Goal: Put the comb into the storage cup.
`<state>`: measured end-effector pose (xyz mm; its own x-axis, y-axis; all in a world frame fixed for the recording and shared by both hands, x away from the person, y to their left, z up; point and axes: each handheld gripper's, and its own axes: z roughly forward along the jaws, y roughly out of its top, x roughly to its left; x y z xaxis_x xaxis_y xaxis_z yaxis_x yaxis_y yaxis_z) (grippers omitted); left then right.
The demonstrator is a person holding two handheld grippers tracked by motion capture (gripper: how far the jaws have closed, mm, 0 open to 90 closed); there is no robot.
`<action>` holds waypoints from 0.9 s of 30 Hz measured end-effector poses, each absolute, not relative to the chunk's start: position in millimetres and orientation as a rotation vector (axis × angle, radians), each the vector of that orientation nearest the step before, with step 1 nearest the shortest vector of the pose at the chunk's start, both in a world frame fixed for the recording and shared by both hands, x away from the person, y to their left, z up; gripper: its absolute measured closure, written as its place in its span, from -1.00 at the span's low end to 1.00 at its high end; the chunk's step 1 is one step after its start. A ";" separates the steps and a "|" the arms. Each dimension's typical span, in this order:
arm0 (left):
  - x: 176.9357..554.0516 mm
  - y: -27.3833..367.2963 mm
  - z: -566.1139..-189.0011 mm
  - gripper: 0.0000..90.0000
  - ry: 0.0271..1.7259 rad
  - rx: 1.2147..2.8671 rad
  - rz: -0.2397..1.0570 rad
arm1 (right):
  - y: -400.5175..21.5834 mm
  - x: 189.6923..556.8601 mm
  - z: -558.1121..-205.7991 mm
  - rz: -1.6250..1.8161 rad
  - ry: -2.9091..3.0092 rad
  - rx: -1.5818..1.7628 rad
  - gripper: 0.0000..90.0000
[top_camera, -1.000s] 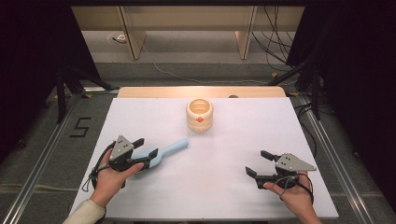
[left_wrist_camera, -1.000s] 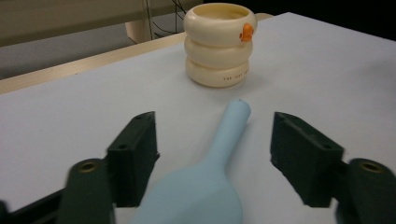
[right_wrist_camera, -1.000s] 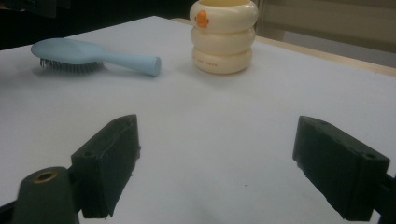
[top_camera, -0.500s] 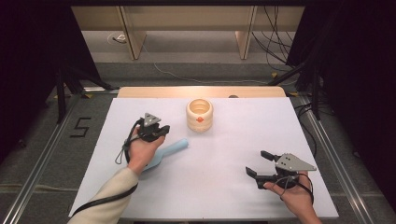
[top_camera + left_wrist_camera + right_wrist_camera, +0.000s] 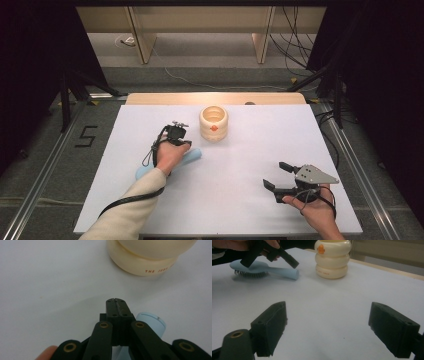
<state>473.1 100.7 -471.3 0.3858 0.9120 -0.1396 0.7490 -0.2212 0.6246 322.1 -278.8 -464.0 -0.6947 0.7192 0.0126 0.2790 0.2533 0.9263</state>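
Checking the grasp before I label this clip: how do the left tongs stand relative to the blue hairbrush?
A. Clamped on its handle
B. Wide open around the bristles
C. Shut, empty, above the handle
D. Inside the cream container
C: the left tongs show both jaws pressed together with nothing between them, over the blue hairbrush handle.

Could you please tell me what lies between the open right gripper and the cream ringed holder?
Nothing: in the right gripper view, bare white table runs from the right gripper to the cream holder; the high view agrees.

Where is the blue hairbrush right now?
In the high view, the blue hairbrush lies on the white table, left of centre, under the left gripper and near the cream holder.
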 end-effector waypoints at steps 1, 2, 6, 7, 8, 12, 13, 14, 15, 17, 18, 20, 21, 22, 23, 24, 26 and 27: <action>473.6 100.1 -472.2 0.99 1.425 2.041 0.335 | -278.8 322.1 -464.1 1.432 2.117 0.911 -0.64; 473.9 99.5 -472.9 0.99 1.431 2.046 0.333 | -279.0 322.3 -464.3 1.432 2.118 0.909 -0.64; 475.2 97.8 -475.1 0.99 1.449 2.082 0.326 | -279.0 322.3 -464.4 1.435 2.118 0.911 -0.64; 475.5 97.5 -475.7 0.99 1.448 2.090 0.317 | -278.9 322.5 -464.7 1.435 2.121 0.909 -0.64; 475.8 97.1 -476.5 0.99 1.454 2.092 0.308 | -278.9 322.5 -464.7 1.435 2.121 0.909 -0.64; 476.9 95.9 -477.7 0.99 1.460 2.124 0.289 | -279.0 322.5 -464.7 1.434 2.122 0.909 -0.64; 476.9 95.9 -477.7 1.00 1.460 2.124 0.289 | -279.1 322.5 -464.8 1.432 2.123 0.907 -0.64; 477.0 95.6 -477.4 1.00 1.461 2.131 0.289 | -279.1 322.5 -464.8 1.432 2.123 0.907 -0.64; 477.0 94.8 -477.4 0.99 1.461 2.134 0.294 | -279.0 322.5 -464.8 1.432 2.124 0.907 -0.64; 477.0 94.3 -477.4 1.00 1.457 2.136 0.297 | -279.0 322.5 -464.8 1.430 2.125 0.907 -0.64; 477.0 94.3 -477.1 0.99 1.448 2.149 0.297 | -279.1 322.5 -464.9 1.429 2.125 0.907 -0.64; 476.5 94.1 -476.6 0.99 1.445 2.158 0.288 | -279.1 322.5 -464.9 1.434 2.124 0.912 -0.64; 475.8 94.0 -476.2 0.99 1.447 2.163 0.286 | -279.3 322.7 -465.0 1.433 2.124 0.909 -0.64; 474.9 93.7 -476.1 0.99 1.444 2.164 0.283 | -279.4 322.6 -465.0 1.430 2.125 0.911 -0.64; 473.9 93.7 -475.7 0.99 1.435 2.179 0.279 | -279.3 322.7 -465.0 1.431 2.127 0.909 -0.64; 471.3 92.9 -475.3 0.99 1.429 2.187 0.270 | -279.3 322.7 -465.0 1.432 2.127 0.909 -0.64; 469.9 92.3 -475.5 0.99 1.424 2.187 0.265 | -279.3 322.7 -465.1 1.430 2.127 0.908 -0.64; 468.5 92.0 -475.2 0.99 1.420 2.193 0.255 | -279.2 322.7 -465.2 1.429 2.128 0.911 -0.64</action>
